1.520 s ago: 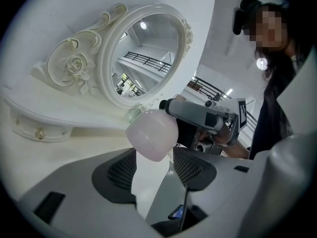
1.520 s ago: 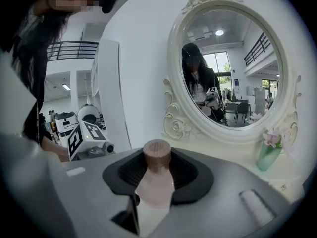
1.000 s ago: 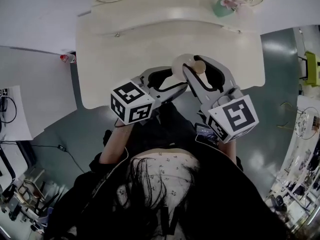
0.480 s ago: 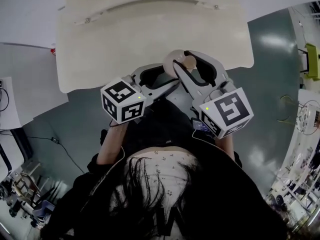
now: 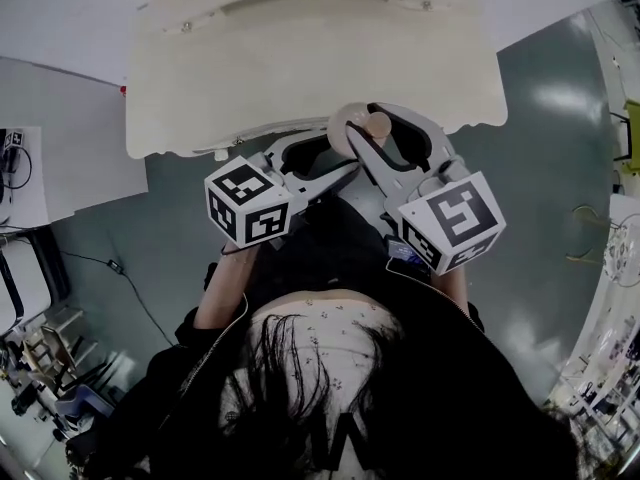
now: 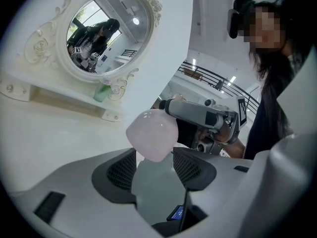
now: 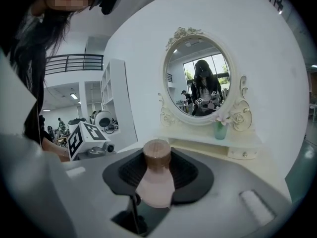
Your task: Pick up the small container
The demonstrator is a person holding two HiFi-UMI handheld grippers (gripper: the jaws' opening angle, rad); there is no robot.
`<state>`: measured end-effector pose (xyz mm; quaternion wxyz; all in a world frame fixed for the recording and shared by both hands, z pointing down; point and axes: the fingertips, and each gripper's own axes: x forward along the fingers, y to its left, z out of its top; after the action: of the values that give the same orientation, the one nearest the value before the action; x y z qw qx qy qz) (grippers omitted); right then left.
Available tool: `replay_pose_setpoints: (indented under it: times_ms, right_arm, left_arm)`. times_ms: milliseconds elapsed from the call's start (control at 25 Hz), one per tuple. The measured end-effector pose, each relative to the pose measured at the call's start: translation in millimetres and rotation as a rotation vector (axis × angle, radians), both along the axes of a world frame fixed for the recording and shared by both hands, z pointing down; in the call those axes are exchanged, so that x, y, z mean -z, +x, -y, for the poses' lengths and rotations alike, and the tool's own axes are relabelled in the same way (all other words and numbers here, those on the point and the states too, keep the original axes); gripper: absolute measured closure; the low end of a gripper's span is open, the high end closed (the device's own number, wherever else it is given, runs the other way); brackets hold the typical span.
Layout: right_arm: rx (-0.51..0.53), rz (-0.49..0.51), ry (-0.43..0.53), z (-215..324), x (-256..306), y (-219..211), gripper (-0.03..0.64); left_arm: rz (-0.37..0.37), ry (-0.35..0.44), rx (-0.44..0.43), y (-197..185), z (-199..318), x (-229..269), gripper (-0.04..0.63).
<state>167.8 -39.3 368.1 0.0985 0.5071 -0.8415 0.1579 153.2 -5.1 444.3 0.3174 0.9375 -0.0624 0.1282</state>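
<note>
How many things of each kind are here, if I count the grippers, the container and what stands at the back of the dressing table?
Grippers: 2, left gripper and right gripper
Small container: 1
Mirror: 1
Green vase: 1
Total: 5

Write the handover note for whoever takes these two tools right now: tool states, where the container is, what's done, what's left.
Right tool: shut on the container, with its brown cap at the far end.
Left tool: jaws apart, with the container's rounded end between the pads. A firm grip can't be confirmed.
Container: off the dressing table, held by its near edge.
Done: the pickup.
Left: probably only to decide which tool carries it before either one lets go.
</note>
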Motion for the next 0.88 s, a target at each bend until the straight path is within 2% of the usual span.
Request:
replay_pose_setpoints:
  times_ms: [280, 440, 880]
  right_arm:
    - [0.008, -0.004, 0.035, -15, 9, -28, 0.472]
    - [0.006, -0.01, 0.037, -30, 15, -57, 0.472]
    - [0.039, -0.005, 0.045, -75, 11, -208, 0.472]
  left_arm:
    - [-0.01, 0.025, 0.017, -27, -13, 8, 0.371]
    - [-0.016, 0.033, 0.015, -56, -27, 14, 0.371]
    - [-0.015, 0.041, 0.064, -205, -73, 10, 0.371]
